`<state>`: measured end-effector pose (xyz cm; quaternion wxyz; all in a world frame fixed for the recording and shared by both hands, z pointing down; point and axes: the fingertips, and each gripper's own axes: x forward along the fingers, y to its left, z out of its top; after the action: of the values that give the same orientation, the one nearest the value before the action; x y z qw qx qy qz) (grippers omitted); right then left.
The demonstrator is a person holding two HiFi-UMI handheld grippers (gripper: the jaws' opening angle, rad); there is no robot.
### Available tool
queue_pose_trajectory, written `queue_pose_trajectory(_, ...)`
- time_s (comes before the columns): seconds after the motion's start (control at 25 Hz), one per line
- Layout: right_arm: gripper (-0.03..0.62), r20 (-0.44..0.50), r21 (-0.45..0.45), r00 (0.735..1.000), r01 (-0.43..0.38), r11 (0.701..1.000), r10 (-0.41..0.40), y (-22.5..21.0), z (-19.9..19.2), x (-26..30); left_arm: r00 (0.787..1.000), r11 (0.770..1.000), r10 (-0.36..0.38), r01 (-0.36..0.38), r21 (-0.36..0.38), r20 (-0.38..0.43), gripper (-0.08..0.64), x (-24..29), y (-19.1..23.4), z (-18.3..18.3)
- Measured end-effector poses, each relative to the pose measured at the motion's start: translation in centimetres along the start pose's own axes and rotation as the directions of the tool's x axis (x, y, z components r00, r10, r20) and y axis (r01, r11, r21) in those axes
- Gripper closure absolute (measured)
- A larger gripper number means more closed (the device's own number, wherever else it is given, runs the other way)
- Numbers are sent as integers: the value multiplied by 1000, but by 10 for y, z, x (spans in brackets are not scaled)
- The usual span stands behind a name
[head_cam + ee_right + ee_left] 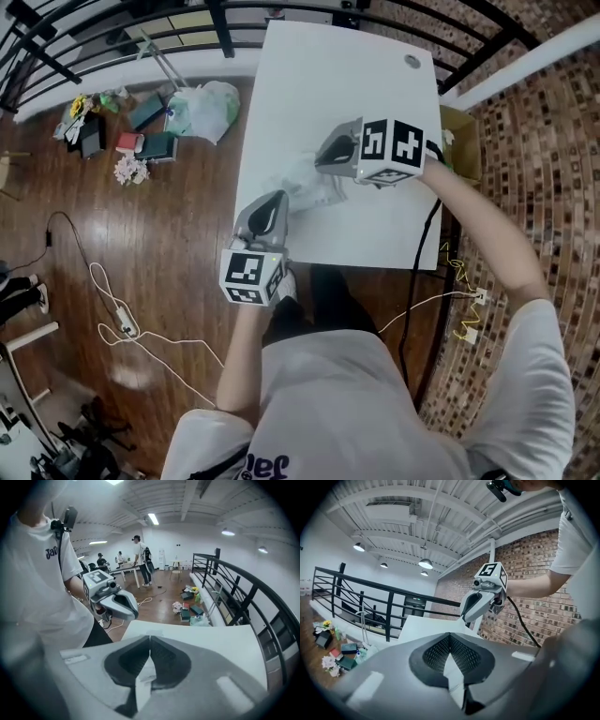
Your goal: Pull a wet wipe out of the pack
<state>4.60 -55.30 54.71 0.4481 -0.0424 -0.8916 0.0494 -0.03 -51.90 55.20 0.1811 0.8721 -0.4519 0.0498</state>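
Looking down through the head view, I have both grippers over the near half of the white rectangular table [328, 84]. The pale, crinkled soft plastic pack of wet wipes [317, 190] lies on the tabletop between them, close to the table's left edge.

My left gripper [278, 199] comes in from the near side, and its tips reach the pack's near-left end. In the left gripper view its dark ribbed pads [436, 653] are drawn together, with a white sliver pinched between them. I take that sliver for the pack's edge, though I cannot be sure of it.

My right gripper [321, 157] sits at the pack's far side, tilted down. In the right gripper view its jaws are clamped narrow on a thin white wet wipe [144, 679], which hangs as a folded strip below the pads. From above, that gripper hides where the wipe meets the pack.

Each gripper view shows the other gripper just across the table, with the right gripper [468, 613] in one and the left gripper [129, 611] in the other.

Off to the left, on the brown wooden floor [169, 234], there is a white plastic bag [204, 108] and a trailing white cable [117, 323]. A black metal railing [112, 28] runs past the table's far end.
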Motion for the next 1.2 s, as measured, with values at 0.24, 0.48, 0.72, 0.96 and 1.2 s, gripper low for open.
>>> queue_pose_trajectory(0.24, 595, 21, 95, 991, 128, 987, -130, -9, -34, -54, 993, 993, -111, 112, 21, -38, 545, 25, -44, -11)
queue_pose_trajectory(0.48, 595, -137, 294, 963, 264, 919, -233, -8, -160, -77, 958, 959, -270, 277, 63, -98, 545, 62, -114, -32)
queue_pose_trajectory(0.72, 595, -241, 472, 930, 361, 804, -276, 4, -281, -84, 919, 924, -359, 375, 80, -161, 545, 84, -160, -51)
queue_pose_trajectory(0.96, 537, -266, 566, 909, 416, 712, -320, 12, -338, -73, 902, 910, -382, 405, 86, -200, 545, 84, -175, -64)
queue_pose_trajectory(1.2, 511, -246, 549, 860, 504, 667, -447, 25, -311, -101, 916, 915, -365, 386, 121, -165, 545, 61, -170, -43)
